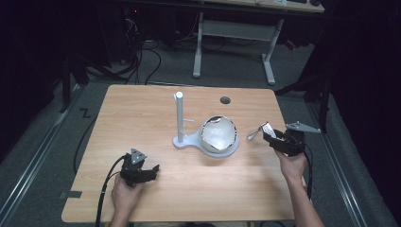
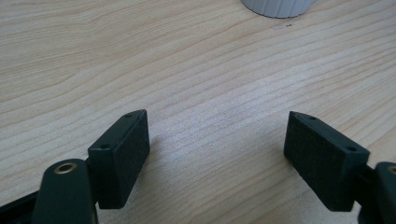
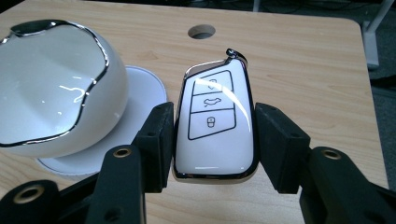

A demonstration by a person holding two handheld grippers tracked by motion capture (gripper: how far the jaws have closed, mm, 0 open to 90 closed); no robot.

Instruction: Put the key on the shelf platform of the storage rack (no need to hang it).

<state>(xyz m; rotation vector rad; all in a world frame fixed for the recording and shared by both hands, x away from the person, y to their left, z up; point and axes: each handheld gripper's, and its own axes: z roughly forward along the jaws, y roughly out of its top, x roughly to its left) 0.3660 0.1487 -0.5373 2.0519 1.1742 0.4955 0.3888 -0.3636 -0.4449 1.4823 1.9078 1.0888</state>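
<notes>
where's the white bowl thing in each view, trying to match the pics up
High view: the white bowl sits at table centre on the round base of the post stand, left of the right gripper.
Left gripper view: I cannot place the bowl; a white ribbed edge at the top may be the stand's base.
Right gripper view: upper left, beside the held key fob.
Shared landmark: the wooden table.

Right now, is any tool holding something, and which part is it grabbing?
The right tool pinches the white car key by its two long sides, near the bottom end. The left tool is open and holds nothing.
</notes>
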